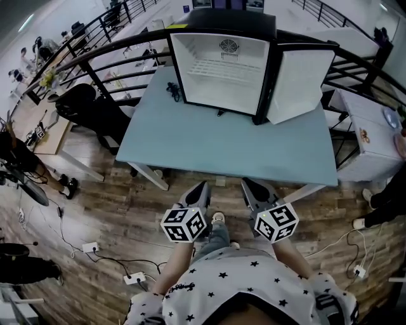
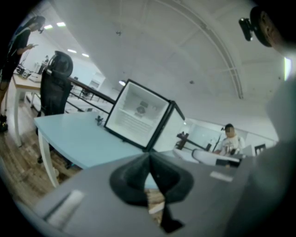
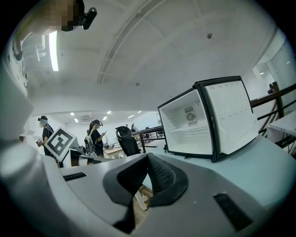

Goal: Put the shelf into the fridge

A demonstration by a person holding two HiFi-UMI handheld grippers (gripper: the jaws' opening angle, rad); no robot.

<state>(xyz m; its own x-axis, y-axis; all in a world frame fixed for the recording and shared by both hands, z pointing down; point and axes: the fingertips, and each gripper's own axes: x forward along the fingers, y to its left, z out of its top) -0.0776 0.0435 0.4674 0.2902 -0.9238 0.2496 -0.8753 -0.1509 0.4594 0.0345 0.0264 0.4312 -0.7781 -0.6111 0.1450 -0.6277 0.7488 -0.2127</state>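
Wood floor [image 1: 95, 209] runs under a pale blue table [image 1: 222, 146]. At the table's far edge stands the fridge [image 1: 228, 19], its opening facing the near edge and its door [image 1: 298, 86] swung out to the right. Inside it the white wire shelf [image 1: 222, 68] lies level, long axis side to side. Off the near edge, over the floor, the left gripper [image 1: 203, 186] and right gripper [image 1: 246, 183] each have their jaws pressed together on nothing.

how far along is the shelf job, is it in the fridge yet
Done: a wire shelf looks seated level inside the open fridge on the table. In hand: nothing. The left gripper and right gripper are shut and empty, short of the table's near edge. Left: probably only the door, which stands open.
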